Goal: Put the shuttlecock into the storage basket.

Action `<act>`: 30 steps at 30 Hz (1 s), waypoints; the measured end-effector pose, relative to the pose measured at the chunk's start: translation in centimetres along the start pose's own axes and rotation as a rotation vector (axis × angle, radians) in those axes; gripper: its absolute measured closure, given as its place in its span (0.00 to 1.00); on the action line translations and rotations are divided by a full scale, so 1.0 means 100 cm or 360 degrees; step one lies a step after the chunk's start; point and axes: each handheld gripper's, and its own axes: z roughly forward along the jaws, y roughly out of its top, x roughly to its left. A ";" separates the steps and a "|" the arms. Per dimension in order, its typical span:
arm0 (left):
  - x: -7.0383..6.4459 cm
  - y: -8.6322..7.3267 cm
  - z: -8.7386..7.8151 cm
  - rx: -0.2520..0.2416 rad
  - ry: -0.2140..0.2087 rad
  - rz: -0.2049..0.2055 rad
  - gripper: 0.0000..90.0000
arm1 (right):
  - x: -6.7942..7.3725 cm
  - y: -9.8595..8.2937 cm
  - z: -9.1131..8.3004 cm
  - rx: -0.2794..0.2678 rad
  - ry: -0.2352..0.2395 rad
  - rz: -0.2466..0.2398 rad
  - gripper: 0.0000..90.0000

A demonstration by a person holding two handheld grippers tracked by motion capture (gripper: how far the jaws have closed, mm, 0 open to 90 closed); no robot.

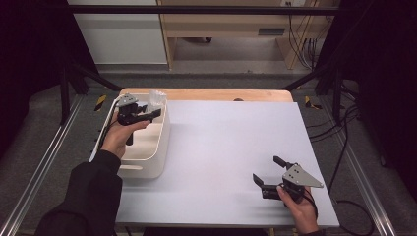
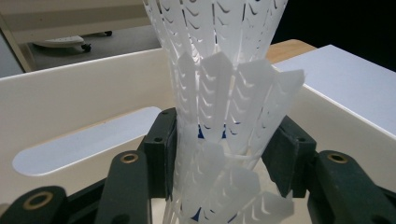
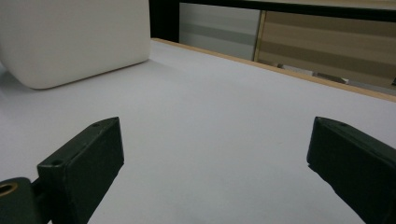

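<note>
Fingers [image 2: 161, 140] of left gripper [image 1: 147, 114] clamped on a white plastic shuttlecock [image 2: 224, 116], one black finger pressed against each side of its slotted skirt. Held above the far end of a white bin [image 1: 160, 147] standing at the desk's [image 1: 231, 147] left edge, skirt flaring upward past the bin's far wall. Across bare white desk surface, right gripper [image 1: 268, 174] low near the front right corner, fingers [image 3: 84, 163] spread wide apart, holding nothing, pointed toward the bin.
</note>
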 end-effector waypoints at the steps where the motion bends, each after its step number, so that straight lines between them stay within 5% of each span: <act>1: 0.000 0.000 0.000 0.0000 0.0000 -0.0001 0.54 | 0.000 0.000 0.000 0.0000 0.0001 0.0000 0.04; 16: -0.002 0.002 0.004 -0.0023 0.0053 -0.0060 0.27 | 0.001 0.000 0.000 0.0004 0.0011 0.0001 0.04; 30: -0.001 0.009 -0.001 -0.0143 0.0084 -0.0097 0.18 | 0.001 0.000 0.001 0.0007 0.0014 0.0003 0.04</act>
